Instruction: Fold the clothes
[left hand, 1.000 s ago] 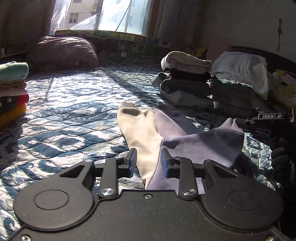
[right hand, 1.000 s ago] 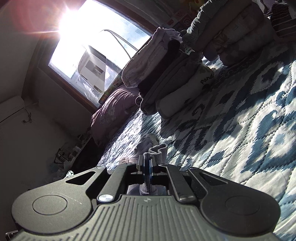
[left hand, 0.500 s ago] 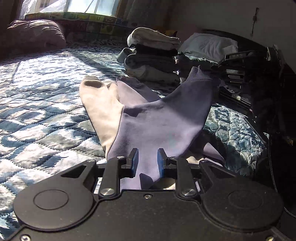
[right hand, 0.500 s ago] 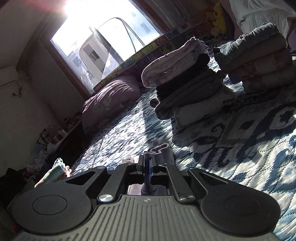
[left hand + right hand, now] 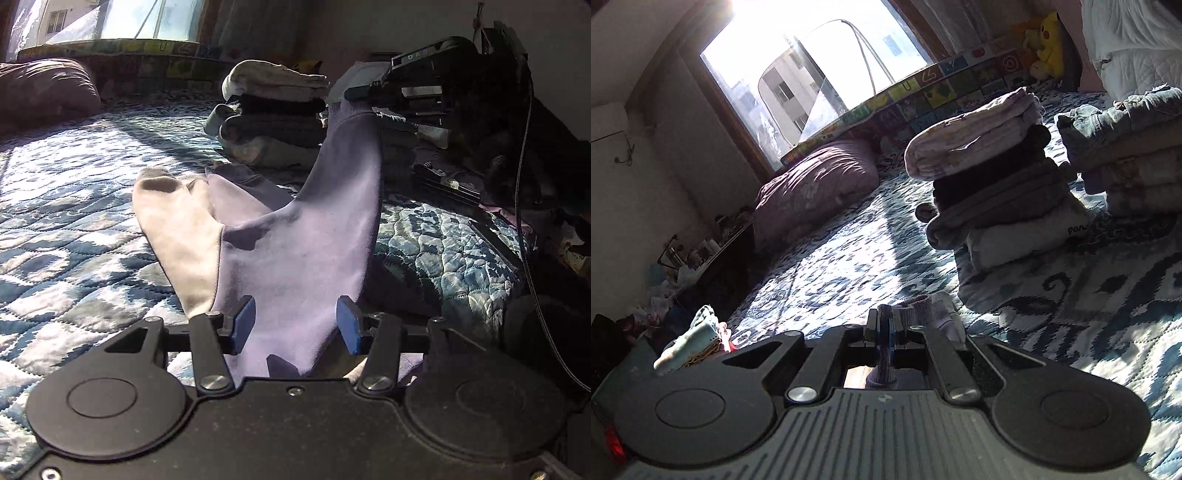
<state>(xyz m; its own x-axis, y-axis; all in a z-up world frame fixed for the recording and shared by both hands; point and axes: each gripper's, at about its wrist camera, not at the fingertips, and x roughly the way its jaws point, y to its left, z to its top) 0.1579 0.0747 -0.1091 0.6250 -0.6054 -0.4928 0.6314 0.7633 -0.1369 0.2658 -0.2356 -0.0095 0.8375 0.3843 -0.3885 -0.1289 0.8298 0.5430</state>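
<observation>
A purple and cream garment (image 5: 295, 236) lies on the blue patterned quilt (image 5: 74, 221). One purple sleeve rises up to the right, where my right gripper (image 5: 369, 92) pinches its cuff. My left gripper (image 5: 295, 325) stands open low over the garment's near end, blue pads (image 5: 243, 321) on either side of the cloth. In the right wrist view my right gripper (image 5: 885, 332) is shut on the ribbed purple cuff (image 5: 919, 306), held above the quilt (image 5: 1071, 314).
Stacks of folded clothes (image 5: 273, 118) (image 5: 993, 192) stand at the back. A second stack (image 5: 1130, 147) sits to the right. A maroon cushion (image 5: 816, 188) lies under the window. Small folded clothes (image 5: 698, 339) lie at the left edge. A cable (image 5: 524, 184) hangs at right.
My left gripper has opened wider over the garment. My right gripper has lifted the sleeve cuff higher and toward the stacks.
</observation>
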